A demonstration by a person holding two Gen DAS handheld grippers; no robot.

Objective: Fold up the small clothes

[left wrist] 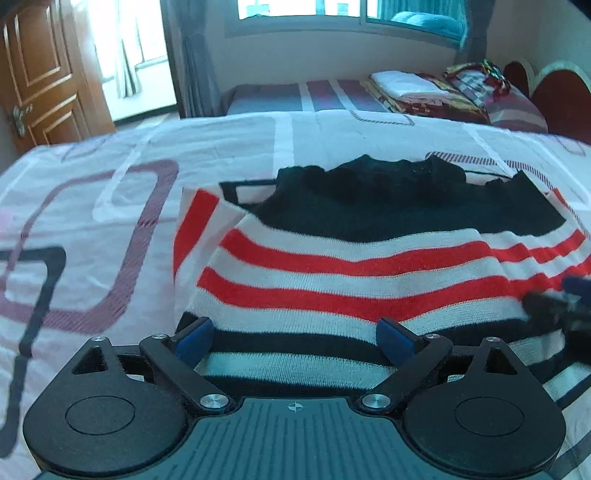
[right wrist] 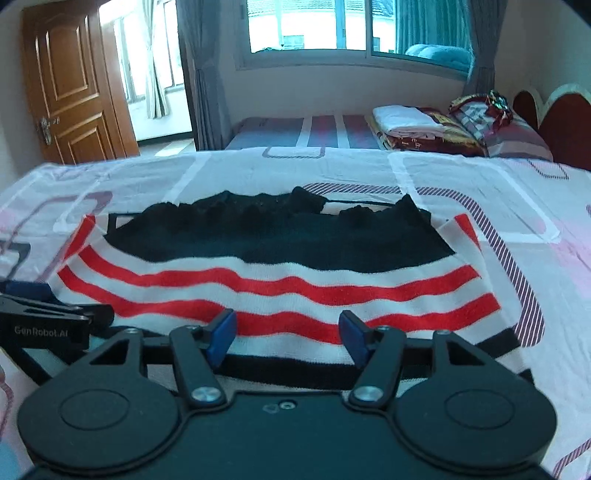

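Sweater: knitted, red-white-black stripes, rumpled black top edge.
Bedsheet: pale printed cotton.
Left gripper: spread wide, empty.
Right gripper: parted, empty; sweater's near hem hidden behind both.

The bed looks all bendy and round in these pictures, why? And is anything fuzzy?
In both wrist views the fisheye lens bows the bed into a hump. In the left wrist view the right gripper at the edge is smeared; in both, the window glares bright, while the striped sweater stays fairly sharp.
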